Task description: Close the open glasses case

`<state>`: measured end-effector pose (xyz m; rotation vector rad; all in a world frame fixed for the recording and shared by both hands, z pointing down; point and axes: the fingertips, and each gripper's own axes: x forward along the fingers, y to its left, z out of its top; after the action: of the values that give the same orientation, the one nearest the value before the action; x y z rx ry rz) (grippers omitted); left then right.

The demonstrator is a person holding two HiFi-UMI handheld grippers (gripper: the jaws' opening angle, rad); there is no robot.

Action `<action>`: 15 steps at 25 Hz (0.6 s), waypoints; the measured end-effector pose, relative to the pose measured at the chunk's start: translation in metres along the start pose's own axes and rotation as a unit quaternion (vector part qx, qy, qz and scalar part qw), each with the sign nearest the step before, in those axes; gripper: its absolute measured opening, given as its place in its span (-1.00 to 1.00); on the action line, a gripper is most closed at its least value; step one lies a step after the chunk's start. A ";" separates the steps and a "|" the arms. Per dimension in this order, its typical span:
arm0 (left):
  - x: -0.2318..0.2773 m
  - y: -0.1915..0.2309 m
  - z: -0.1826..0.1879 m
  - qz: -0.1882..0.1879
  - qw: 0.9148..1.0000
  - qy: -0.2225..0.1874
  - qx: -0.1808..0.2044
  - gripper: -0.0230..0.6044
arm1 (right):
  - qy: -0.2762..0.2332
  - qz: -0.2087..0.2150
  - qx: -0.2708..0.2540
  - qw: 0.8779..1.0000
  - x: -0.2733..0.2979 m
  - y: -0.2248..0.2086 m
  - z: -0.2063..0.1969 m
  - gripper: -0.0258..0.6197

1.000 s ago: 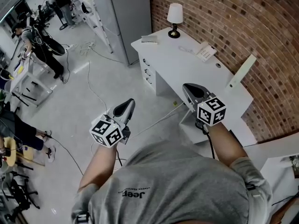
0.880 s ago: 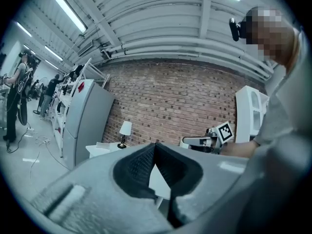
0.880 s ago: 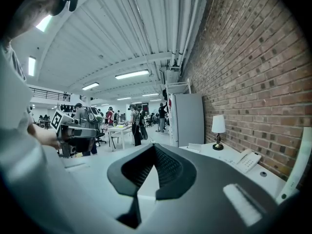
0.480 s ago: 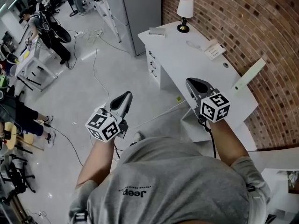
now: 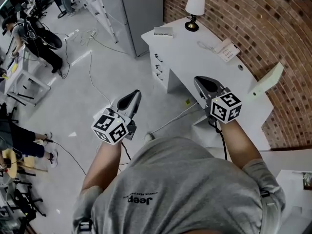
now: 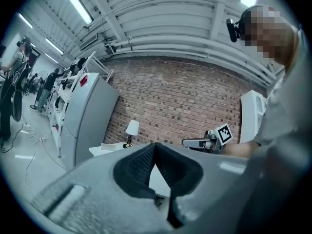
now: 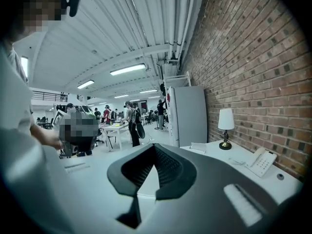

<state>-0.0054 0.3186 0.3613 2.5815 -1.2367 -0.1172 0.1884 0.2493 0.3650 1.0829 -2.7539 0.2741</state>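
Person (image 5: pixel 180 189) nearer desk (image 5: pixel 195 52); far item (image 5: pixel 163 31) indistinct

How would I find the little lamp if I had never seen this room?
Find the brick wall and the long white desk that runs along it. At the desk's far end, near the tall grey cabinet, stands the lamp. It is the only upright thing there, with a white shade on a dark stem, while the telephone lies flat.

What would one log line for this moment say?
left gripper: shut, empty | right gripper: shut, empty | both: in air beside white desk | on desk: lamp, telephone
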 end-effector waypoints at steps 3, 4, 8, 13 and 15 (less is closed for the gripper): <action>0.011 0.044 0.016 -0.027 1.000 0.012 0.006 -0.94 | -0.002 -0.009 0.000 1.000 0.045 0.003 0.015 -0.89; 0.013 0.057 0.021 -0.035 0.999 0.016 0.010 -0.94 | -0.004 -0.012 -0.002 1.000 0.059 0.004 0.021 -0.89; 0.017 0.102 0.036 -0.058 0.998 0.030 0.023 -0.94 | -0.008 -0.022 -0.008 1.000 0.107 0.004 0.039 -0.89; 0.022 0.141 0.047 -0.068 0.997 0.033 0.022 -0.94 | -0.006 -0.030 -0.011 0.999 0.147 0.001 0.053 -0.89; 0.025 0.153 0.050 -0.068 0.997 0.032 0.017 -0.94 | -0.006 -0.029 -0.012 0.999 0.159 -0.003 0.055 -0.89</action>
<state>-0.1138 0.1972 0.3572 2.6758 -1.0496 -0.0416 0.0704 0.1301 0.3477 1.1608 -2.7228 0.2259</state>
